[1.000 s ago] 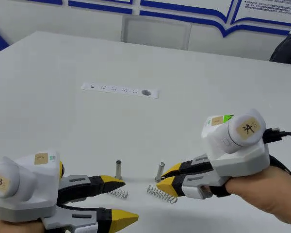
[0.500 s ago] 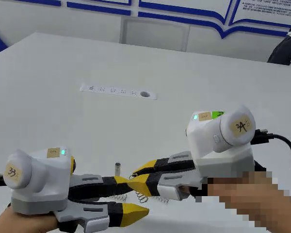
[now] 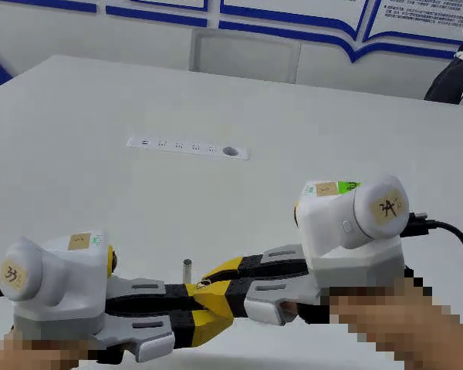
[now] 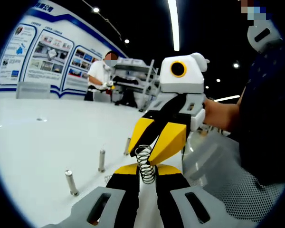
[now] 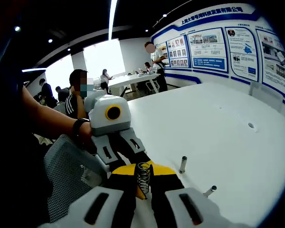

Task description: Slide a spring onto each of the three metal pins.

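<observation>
you have the small bright steel coil spring up off the white table, caught between both tools at once. the left gripper has its yellow-tipped jaws drawn narrow on the lower coils. the right gripper meets it head-on, jaws likewise narrow on the same spring. which pair carries the weight i cannot tell.

this looks like a regrip before threading, so settle that first. let one gripper own the spring, pinch only a few coils at one end, and leave the other end and the bore free. squeeze lightly, because a thin spring will likely kink or shoot out sideways under a hard pinch. open the other pair slowly, and only once the spring sits firm.

the three short upright grey metal pins stand in a row on the table, at 9 to 10 o'clock of the spring in the left gripper view. none wears a spring that i can see. turn the spring's axis vertical, bring its open end square over the nearest pin top, and lower it straight down. the pins may be free-standing, so a sideways nudge could topple them.
</observation>
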